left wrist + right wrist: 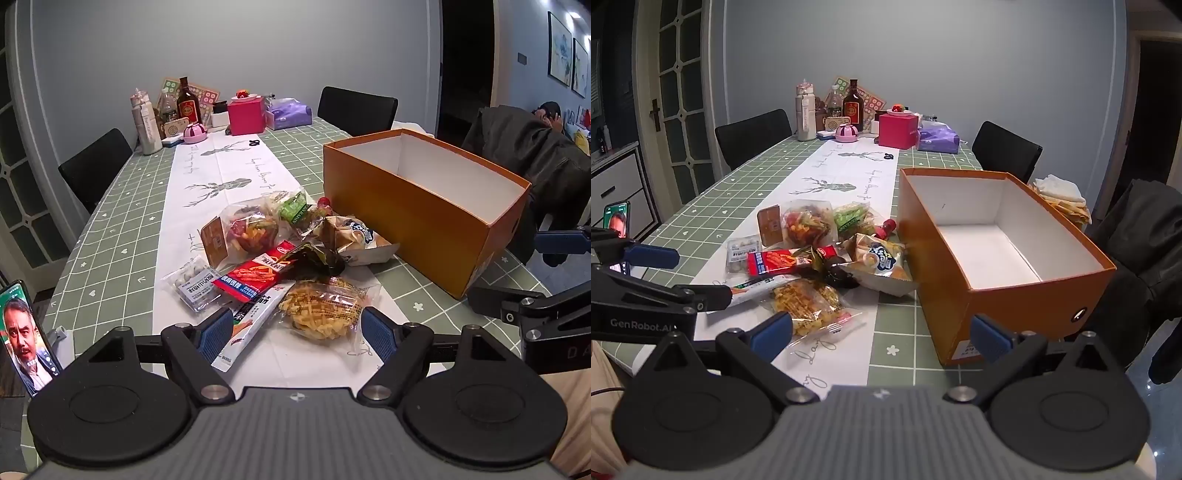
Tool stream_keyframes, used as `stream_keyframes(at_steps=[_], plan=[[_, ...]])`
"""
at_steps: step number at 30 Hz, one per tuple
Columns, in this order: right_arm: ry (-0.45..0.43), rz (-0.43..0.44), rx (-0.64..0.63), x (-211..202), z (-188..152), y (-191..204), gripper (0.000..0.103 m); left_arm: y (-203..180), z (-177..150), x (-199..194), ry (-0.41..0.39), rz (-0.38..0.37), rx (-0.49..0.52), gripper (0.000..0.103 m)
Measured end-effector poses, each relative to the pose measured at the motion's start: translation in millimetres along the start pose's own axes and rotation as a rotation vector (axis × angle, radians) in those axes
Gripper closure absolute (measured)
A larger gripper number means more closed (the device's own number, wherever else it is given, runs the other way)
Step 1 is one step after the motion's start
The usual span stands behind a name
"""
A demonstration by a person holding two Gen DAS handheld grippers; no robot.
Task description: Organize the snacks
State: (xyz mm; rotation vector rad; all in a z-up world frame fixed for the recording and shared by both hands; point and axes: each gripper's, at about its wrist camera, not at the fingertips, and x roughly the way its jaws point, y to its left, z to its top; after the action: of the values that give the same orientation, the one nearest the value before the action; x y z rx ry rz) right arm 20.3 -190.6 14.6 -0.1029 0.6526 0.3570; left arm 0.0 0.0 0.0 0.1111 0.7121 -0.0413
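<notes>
A pile of snack packets lies on the white table runner (221, 173): a yellow crisp bag (321, 314) nearest me, a red packet (255, 277), a white stick packet (247, 325), a clear bag of white sweets (194, 282), a mixed snack bag (251, 229) and a blue-and-white chip bag (354, 232). An open, empty orange box (424, 206) stands to their right. My left gripper (297, 334) is open just short of the yellow bag. My right gripper (882, 334) is open near the front corner of the orange box (979, 280), beside the yellow bag (809, 302).
A phone (26, 339) stands at the table's left front edge. Bottles (188, 101), a pink box (246, 116) and a tissue pack (288, 112) crowd the far end. Black chairs (356, 109) ring the table; a jacket (532, 158) hangs on the right one.
</notes>
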Motion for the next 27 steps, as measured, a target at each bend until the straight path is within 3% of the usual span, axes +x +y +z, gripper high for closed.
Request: stream_keyframes(at_steps=[27], plan=[[0.014,-0.001,-0.011,1.6,-0.3,0.1,0.003,5.6,-0.6,-2.2,-0.005,0.009,-0.029,0.011]])
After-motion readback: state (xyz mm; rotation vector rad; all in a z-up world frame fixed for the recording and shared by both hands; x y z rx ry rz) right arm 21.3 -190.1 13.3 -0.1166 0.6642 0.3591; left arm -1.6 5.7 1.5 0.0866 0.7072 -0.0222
